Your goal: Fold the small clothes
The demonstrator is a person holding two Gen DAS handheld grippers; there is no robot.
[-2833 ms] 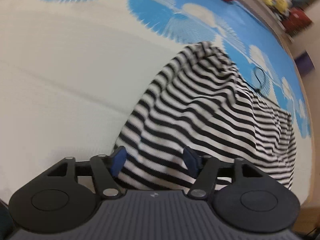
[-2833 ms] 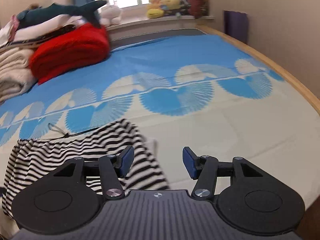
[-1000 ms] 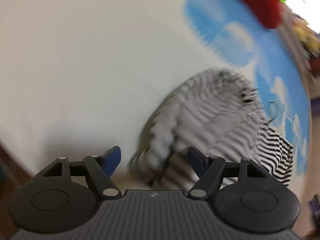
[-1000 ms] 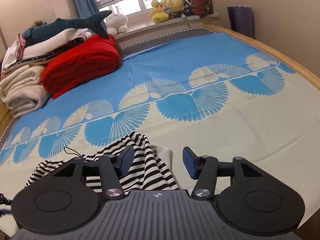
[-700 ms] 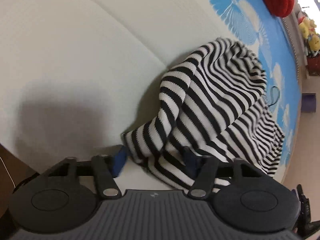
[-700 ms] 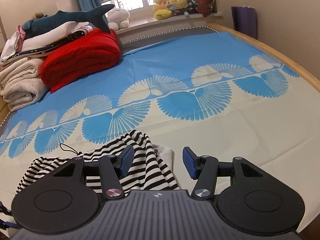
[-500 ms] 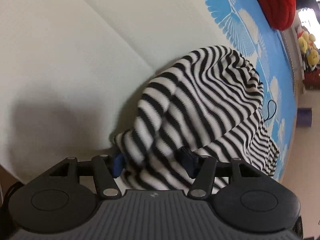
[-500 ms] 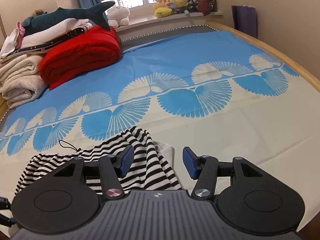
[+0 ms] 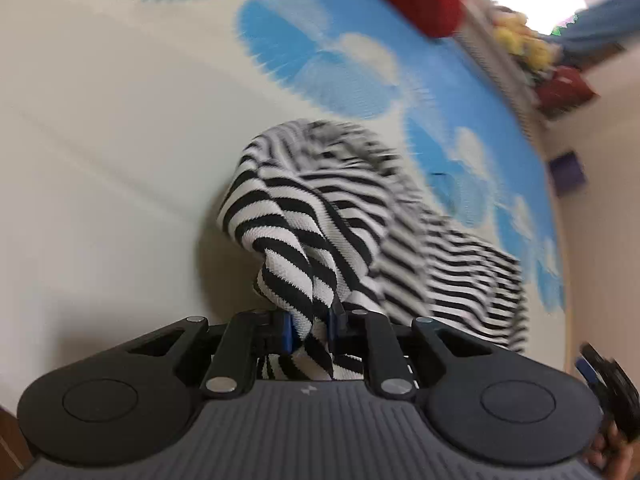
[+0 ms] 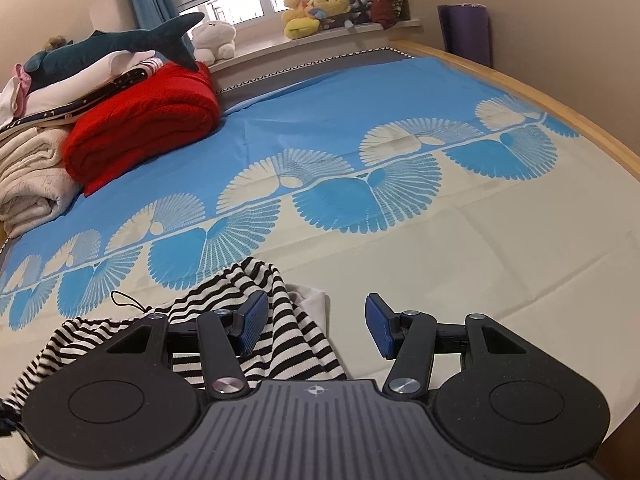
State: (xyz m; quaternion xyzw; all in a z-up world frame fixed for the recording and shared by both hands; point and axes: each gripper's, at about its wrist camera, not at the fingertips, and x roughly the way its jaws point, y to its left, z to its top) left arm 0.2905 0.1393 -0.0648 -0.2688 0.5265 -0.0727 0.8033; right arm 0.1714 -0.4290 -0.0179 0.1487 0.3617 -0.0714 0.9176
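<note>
A black-and-white striped garment (image 9: 360, 216) lies bunched on the bed sheet (image 9: 100, 160). My left gripper (image 9: 310, 326) has its jaws closing on a fold of that cloth, the blue pads pressing it from both sides and lifting it off the sheet. In the right wrist view the same striped garment (image 10: 280, 320) lies at the lower left, with a cream lining (image 10: 312, 300) showing at its edge. My right gripper (image 10: 316, 328) stands open just above the sheet, its left finger over the stripes, nothing between the pads.
A red folded blanket (image 10: 140, 124) and a stack of cream and white linens (image 10: 28, 176) sit at the far left, with a plush shark (image 10: 112, 44) on top. Stuffed toys (image 10: 320, 8) line the windowsill. A wooden bed frame (image 10: 560, 108) runs along the right.
My left gripper has shut on a fold of the striped garment and raised it, pulling the cloth up from the sheet. The right gripper has stayed put and open.
</note>
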